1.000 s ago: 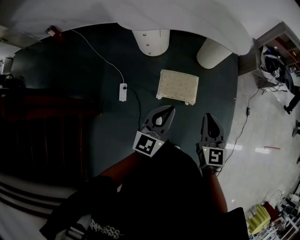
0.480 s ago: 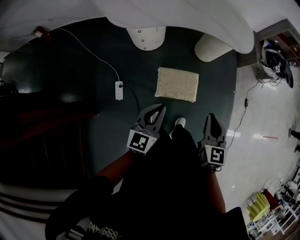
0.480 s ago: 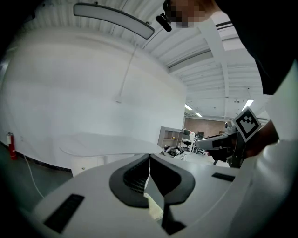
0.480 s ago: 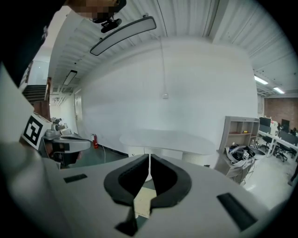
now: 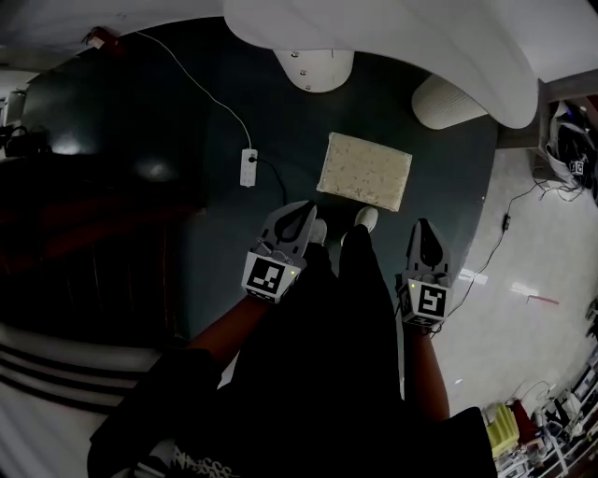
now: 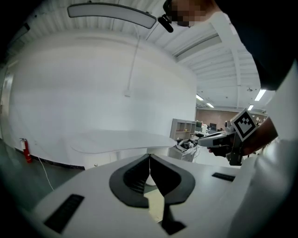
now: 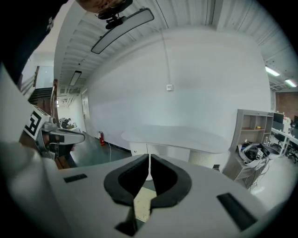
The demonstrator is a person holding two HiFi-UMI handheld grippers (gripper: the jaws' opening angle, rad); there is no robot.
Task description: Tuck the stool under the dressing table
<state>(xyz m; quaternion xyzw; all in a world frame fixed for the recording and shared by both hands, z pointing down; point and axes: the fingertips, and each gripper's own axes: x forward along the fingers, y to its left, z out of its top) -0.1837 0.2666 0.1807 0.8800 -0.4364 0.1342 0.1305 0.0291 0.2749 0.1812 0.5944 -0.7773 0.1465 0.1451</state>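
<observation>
A low stool [image 5: 364, 171] with a cream cushioned top stands on the dark floor in front of the white dressing table [image 5: 392, 28]. The table's two round white legs [image 5: 313, 67] stand beyond it. My left gripper [image 5: 301, 213] is shut and empty, short of the stool's near left corner. My right gripper [image 5: 423, 230] is shut and empty too, off the stool's near right side. Through the jaw gaps in both gripper views a strip of the cream stool [image 6: 156, 207] [image 7: 143, 204] shows, with the table top [image 6: 121, 139] [image 7: 177, 137] ahead.
A white power strip [image 5: 249, 168] with its cord lies on the floor left of the stool. A dark wooden piece of furniture [image 5: 84, 243] fills the left side. A shelf unit [image 7: 253, 139] with cables stands to the right. The person's shoes [image 5: 366, 219] sit near the stool's front edge.
Both grippers have come down and forward toward the stool, still shut. The person has stepped closer, and the stool now lies nearer the feet.
</observation>
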